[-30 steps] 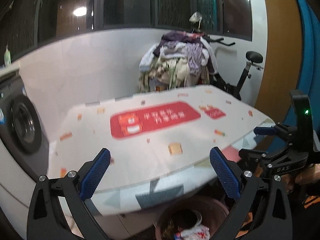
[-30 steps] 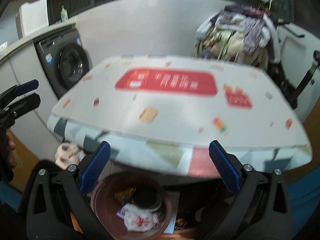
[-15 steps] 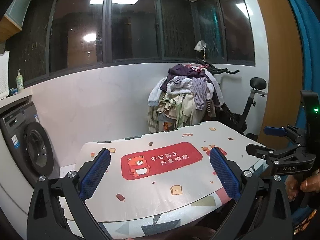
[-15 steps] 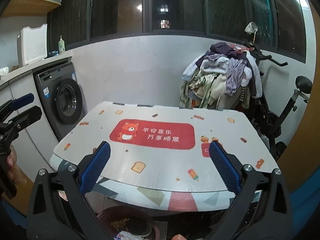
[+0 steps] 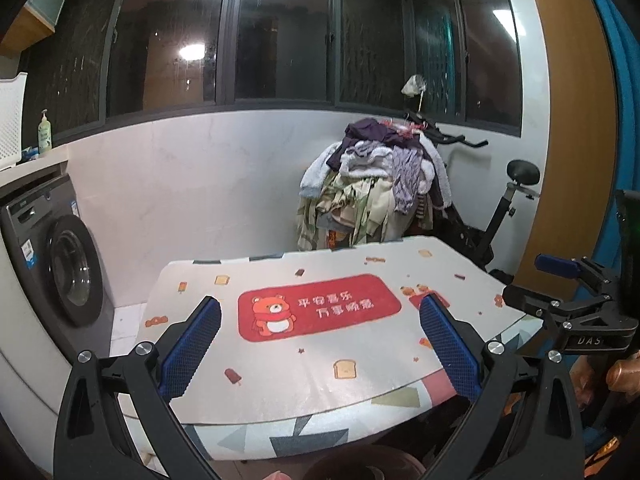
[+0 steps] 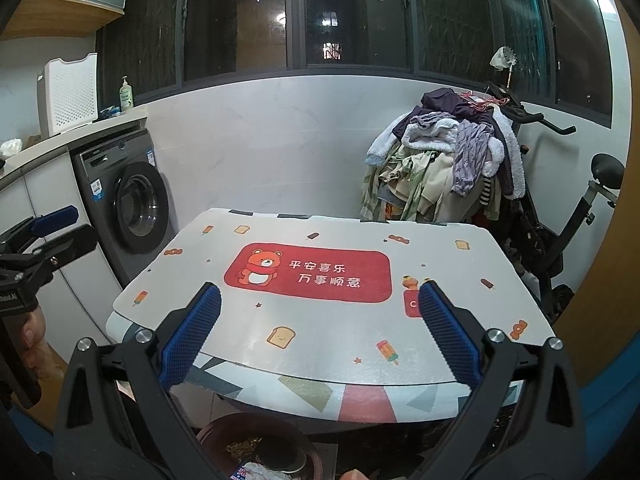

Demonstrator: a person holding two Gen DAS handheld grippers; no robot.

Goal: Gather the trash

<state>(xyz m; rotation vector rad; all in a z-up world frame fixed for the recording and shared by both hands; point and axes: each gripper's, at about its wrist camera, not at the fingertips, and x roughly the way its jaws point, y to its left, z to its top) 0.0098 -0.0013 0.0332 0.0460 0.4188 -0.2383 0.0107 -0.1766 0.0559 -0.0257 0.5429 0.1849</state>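
My left gripper (image 5: 320, 344) is open and empty, held above the near edge of the table (image 5: 360, 364). My right gripper (image 6: 320, 336) is open and empty too, above the same near edge. A brown trash bin (image 6: 256, 448) stands on the floor under the table's front edge, with wrappers and scraps inside; only its rim shows in the left wrist view (image 5: 360, 460). The table carries a white printed cloth with a red bear panel (image 6: 308, 272); I see no loose trash on it. The right gripper also shows at the right of the left wrist view (image 5: 568, 292).
A washing machine (image 6: 132, 208) stands left of the table under a counter. A pile of clothes (image 6: 448, 164) hangs over an exercise bike (image 6: 576, 216) behind the table at the right. A white wall and dark windows lie beyond.
Both grippers have tilted up and drawn back from the bin below the table edge. The view now takes in the whole table top and the room behind.
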